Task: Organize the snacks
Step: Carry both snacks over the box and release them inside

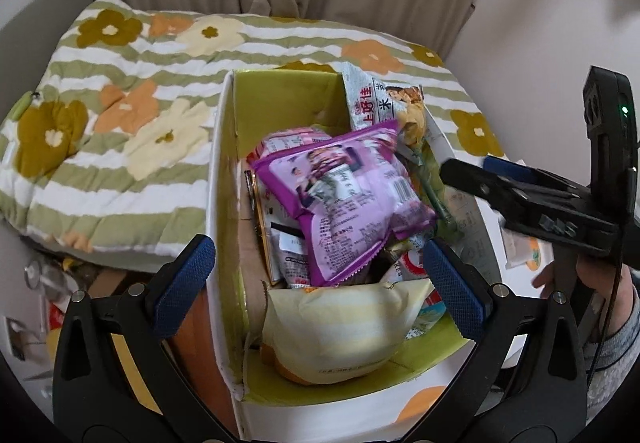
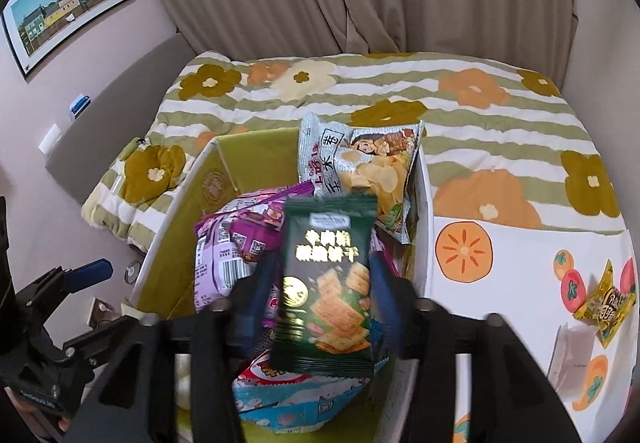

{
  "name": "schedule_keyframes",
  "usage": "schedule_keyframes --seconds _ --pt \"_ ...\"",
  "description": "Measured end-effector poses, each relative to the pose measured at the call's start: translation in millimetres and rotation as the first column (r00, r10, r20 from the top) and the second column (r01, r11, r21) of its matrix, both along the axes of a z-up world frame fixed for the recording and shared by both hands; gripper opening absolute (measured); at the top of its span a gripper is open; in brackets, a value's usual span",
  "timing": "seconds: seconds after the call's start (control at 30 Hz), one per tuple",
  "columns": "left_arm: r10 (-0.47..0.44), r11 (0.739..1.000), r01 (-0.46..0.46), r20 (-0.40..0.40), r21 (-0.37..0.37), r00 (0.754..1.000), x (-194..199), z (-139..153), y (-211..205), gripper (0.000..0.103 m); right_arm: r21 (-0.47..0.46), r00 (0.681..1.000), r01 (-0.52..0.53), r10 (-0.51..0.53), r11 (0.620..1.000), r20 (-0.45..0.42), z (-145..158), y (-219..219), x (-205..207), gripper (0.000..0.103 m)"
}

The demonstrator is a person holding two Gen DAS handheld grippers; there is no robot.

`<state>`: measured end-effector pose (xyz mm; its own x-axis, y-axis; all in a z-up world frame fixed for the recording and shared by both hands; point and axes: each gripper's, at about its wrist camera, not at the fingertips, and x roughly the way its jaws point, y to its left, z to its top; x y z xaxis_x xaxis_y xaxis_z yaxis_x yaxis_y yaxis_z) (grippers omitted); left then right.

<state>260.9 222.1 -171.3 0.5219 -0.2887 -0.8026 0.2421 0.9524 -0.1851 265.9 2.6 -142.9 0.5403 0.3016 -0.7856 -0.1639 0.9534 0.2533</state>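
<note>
Currently my right fingers (image 2: 326, 307) stand parted around a dark green snack packet (image 2: 326, 291), pads blurred, contact not discernible. It hangs over the box (image 2: 176, 211), which is crowded with snacks including a purple packet (image 1: 344, 195). My left fingers (image 1: 316, 283) are spread wide, empty, above the box's near end.
</note>
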Motion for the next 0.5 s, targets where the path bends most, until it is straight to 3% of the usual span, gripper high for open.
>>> schedule_keyframes --seconds 0.07,0.5 --pt "0.0 1.0 0.0 -0.002 0.001 1.0 -2 -1 2 0.103 0.006 1.0 -0.003 0.003 1.0 0.015 1 1 -6 0.098" --pt "-0.004 1.0 0.004 0.014 0.005 1.0 -23 7 -5 0.102 -0.014 0.996 -0.019 0.021 1.0 0.084 13 5 -40 0.099"
